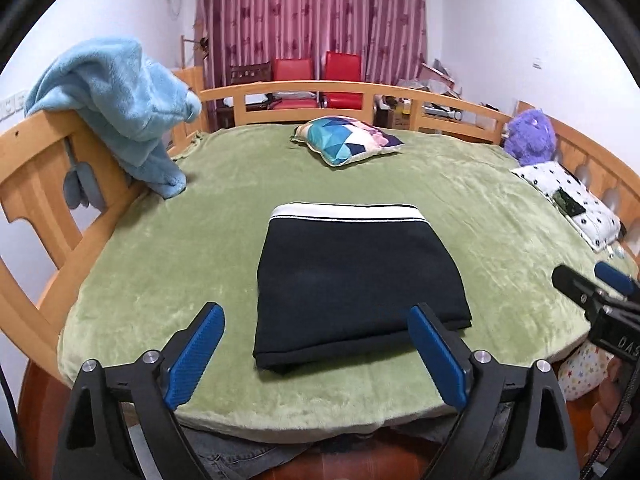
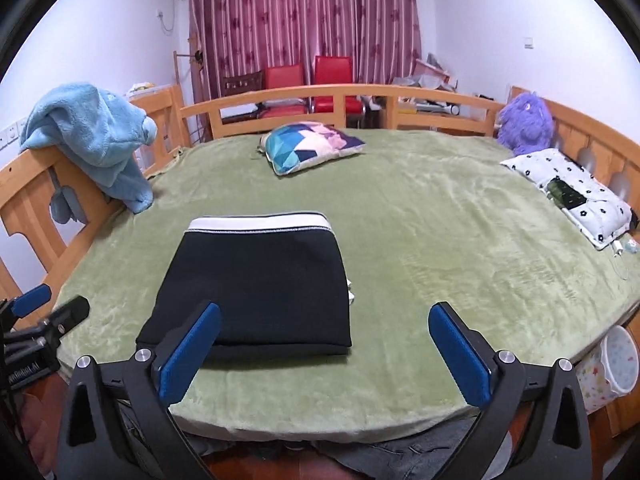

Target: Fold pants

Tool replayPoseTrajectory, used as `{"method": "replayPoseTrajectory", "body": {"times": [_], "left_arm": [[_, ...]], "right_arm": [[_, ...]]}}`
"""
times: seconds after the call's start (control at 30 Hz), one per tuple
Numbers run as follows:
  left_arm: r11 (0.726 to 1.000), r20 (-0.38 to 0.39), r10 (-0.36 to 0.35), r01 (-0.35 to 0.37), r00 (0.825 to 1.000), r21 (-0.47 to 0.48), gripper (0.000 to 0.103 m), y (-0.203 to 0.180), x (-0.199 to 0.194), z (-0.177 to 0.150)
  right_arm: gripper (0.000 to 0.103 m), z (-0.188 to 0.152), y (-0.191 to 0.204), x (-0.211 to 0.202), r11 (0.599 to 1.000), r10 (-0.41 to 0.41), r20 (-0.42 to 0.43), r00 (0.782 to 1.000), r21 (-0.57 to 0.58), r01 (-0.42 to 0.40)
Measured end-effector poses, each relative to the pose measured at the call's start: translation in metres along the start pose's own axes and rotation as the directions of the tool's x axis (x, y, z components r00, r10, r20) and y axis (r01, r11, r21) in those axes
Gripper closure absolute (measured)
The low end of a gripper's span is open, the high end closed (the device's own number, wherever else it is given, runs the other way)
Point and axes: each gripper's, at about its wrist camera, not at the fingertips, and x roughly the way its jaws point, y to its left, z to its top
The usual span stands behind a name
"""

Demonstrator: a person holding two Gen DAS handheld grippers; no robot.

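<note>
The black pants (image 1: 352,280) with a white waistband lie folded into a flat rectangle on the green bed cover (image 1: 224,216), near its front edge. They also show in the right wrist view (image 2: 260,292). My left gripper (image 1: 316,324) is open and empty, held above the pants' near edge. My right gripper (image 2: 324,324) is open and empty, its left finger over the pants' near edge. The right gripper also shows at the right edge of the left wrist view (image 1: 592,280); the left gripper shows at the left edge of the right wrist view (image 2: 48,304).
A colourful pillow (image 1: 348,140) lies at the far side of the bed. A blue blanket (image 1: 120,108) hangs over the wooden rail on the left. A purple plush toy (image 1: 530,136) and a dotted white cushion (image 1: 568,200) sit on the right. A bin (image 2: 618,360) stands beside the bed.
</note>
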Motion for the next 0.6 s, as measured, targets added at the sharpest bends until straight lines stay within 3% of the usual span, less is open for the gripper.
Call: {"method": "replayPoseTrajectory", "body": {"times": [0.23, 0.6], "left_arm": [[1.0, 0.03, 0.007, -0.007, 1.0, -0.002, 0.008, -0.004, -0.013, -0.004], [1.0, 0.028, 0.003, -0.003, 1.0, -0.023, 0.008, 0.001, -0.009, -0.005]], "right_arm": [[0.001, -0.004, -0.004, -0.022, 1.0, -0.008, 0.026, 1.0, 0.016, 0.007], [0.001, -0.01, -0.001, -0.015, 1.0, 0.008, 0.011, 1.0, 0.026, -0.009]]}}
